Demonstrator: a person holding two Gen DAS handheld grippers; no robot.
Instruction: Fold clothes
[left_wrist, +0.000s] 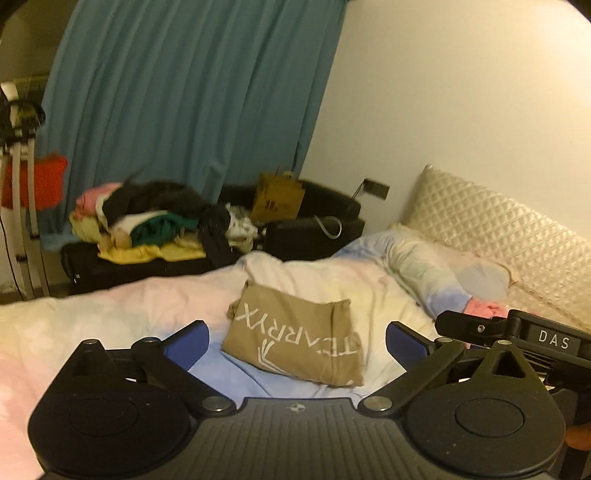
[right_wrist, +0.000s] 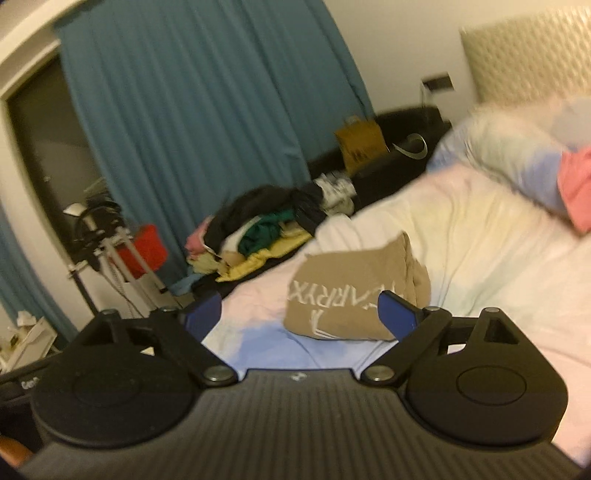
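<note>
The folded tan shirt (left_wrist: 293, 339) (right_wrist: 354, 295) lies on the bed (left_wrist: 110, 314) (right_wrist: 480, 240), just beyond both grippers; left gripper (left_wrist: 295, 341) and right gripper (right_wrist: 301, 314) gape wide, holding nothing.

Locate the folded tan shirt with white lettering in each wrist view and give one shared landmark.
Left wrist: folded tan shirt lies centre, on the bed, between the open jaws.
Right wrist: shirt lies centre-right, partly behind the right finger.
Shared landmark: teal curtain behind the clothes pile.
</note>
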